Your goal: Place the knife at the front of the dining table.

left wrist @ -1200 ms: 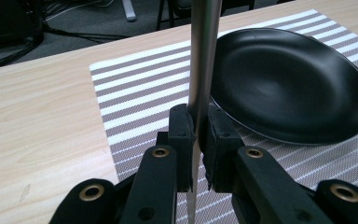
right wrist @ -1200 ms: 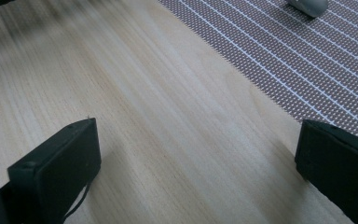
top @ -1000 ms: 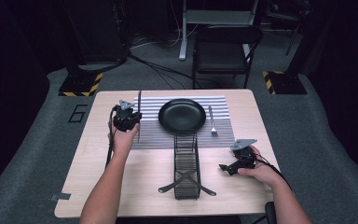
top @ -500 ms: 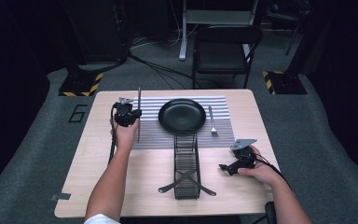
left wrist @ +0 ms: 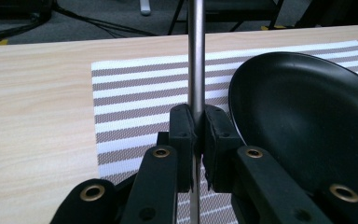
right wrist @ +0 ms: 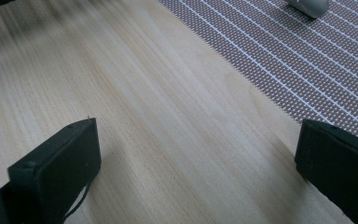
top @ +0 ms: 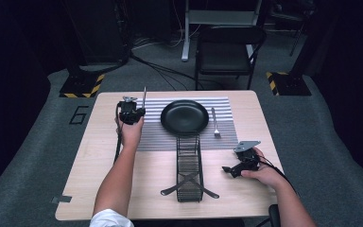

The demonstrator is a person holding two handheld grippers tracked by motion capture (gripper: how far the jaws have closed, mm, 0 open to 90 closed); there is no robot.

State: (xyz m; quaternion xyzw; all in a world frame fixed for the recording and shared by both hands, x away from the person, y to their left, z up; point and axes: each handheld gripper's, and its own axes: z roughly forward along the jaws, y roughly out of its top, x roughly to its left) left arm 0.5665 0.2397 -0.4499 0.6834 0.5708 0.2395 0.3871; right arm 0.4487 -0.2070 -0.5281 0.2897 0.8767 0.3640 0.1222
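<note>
High view: my left hand-held gripper (top: 131,112) sits just left of the black plate (top: 185,116), pinching a slim metal utensil (top: 143,97), probably a knife, whose free end sticks out toward the far edge of the counter (top: 90,170). Plate lies centred on the striped placemat (top: 156,137); a fork (top: 214,124) lies on the mat just right of the plate. Plate itself holds nothing. A black wire caddy (top: 189,166) stands just in front of the plate; its compartments look empty as far as I can tell. My right hand-held gripper (top: 231,169) rests low on the counter, right of the caddy and nearer me than the plate.

Left gripper view: jaws pressed together on the utensil's shaft (left wrist: 196,70), which runs straight up between the pads (left wrist: 182,130). Mat below, plate rim (left wrist: 242,116) close on the right.

Judgement: step in hand is laying this piece on the mat left of the plate. To do it well I should lower it flat, parallel to the plate's edge and matching the fork opposite, keep clear of the rim, and release only once the shaft bears on the mat, so it does not roll or skew.

Right gripper view: jaws spread wide, nothing between them; bare counter (right wrist: 135,116) below, mat corner (right wrist: 279,60) beyond.
</note>
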